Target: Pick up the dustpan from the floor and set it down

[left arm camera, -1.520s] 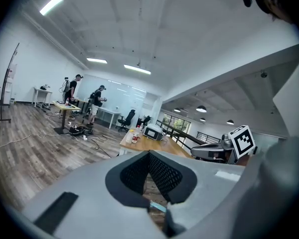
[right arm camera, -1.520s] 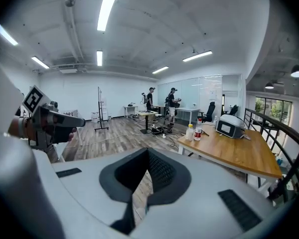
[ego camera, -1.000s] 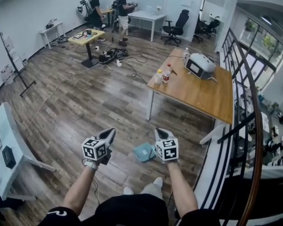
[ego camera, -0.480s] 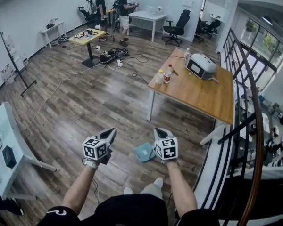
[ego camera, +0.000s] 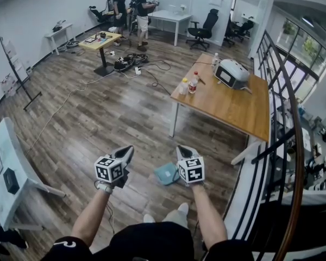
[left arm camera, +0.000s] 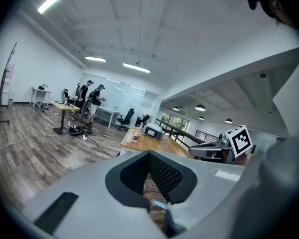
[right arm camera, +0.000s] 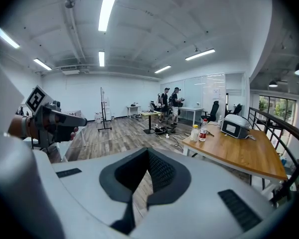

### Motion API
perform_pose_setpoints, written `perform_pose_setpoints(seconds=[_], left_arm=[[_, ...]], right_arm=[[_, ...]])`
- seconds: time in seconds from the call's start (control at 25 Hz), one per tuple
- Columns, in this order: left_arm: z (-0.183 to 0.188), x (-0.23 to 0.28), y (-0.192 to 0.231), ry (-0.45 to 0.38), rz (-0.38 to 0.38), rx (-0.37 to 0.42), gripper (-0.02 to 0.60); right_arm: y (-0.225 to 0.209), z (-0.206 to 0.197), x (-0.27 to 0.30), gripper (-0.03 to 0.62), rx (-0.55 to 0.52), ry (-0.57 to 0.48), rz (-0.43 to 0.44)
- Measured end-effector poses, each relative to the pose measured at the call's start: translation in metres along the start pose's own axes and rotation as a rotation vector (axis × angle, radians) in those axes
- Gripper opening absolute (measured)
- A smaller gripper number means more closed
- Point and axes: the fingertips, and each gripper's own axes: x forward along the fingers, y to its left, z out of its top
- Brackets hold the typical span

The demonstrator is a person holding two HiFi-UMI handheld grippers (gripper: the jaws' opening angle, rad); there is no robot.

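Room: an open office with a wood-plank floor [ego camera: 98,118] and white walls; two people [ego camera: 143,4] stand at the far end.
Head view, bench: a wooden bench [ego camera: 228,110] stands at the right and carries a white device [ego camera: 231,73] and two bottles [ego camera: 188,85].
Head view, dustpan: the teal dustpan [ego camera: 165,174] lies flat on the floor. It is between the two tongs and just beside the right one's marker cube [ego camera: 191,170].
Head view, tongs: the left tongs [ego camera: 128,151] and the right tongs [ego camera: 182,150] are held side by side above the floor, apart from each other. Neither touches the dustpan.
Left gripper view, tongs: the jaws meet tip to tip with nothing between them.
Left gripper view, below the pads: the gap shows floor planks and a sliver of pale blue. That sliver is probably the dustpan, but it is too small to be sure.
Left gripper view, right side: the right tongs and their cube show in front of the bench.
Right gripper view, tongs: the jaws are closed together and empty, with only floor planks showing through the gap under the pads.
Right gripper view, surroundings: the left tongs show at the left edge, and the bench with its bottles and device is at the right.
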Motion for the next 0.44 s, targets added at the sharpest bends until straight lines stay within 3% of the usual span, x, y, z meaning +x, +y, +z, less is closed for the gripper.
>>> perform_pose_setpoints(seconds=[0.2,0.44], left_arm=[[0.0013,-0.0008,0.0026,0.007,0.020,0.045,-0.003],[0.0004,-0.0025,0.0056,0.007,0.018,0.047,-0.003]], right_arm=[[-0.0005,0.0000,-0.0004,-0.006,0.003,-0.005,0.002],[0.0027,0.0033,-0.0001,-0.005,-0.001,-0.011,0.001]])
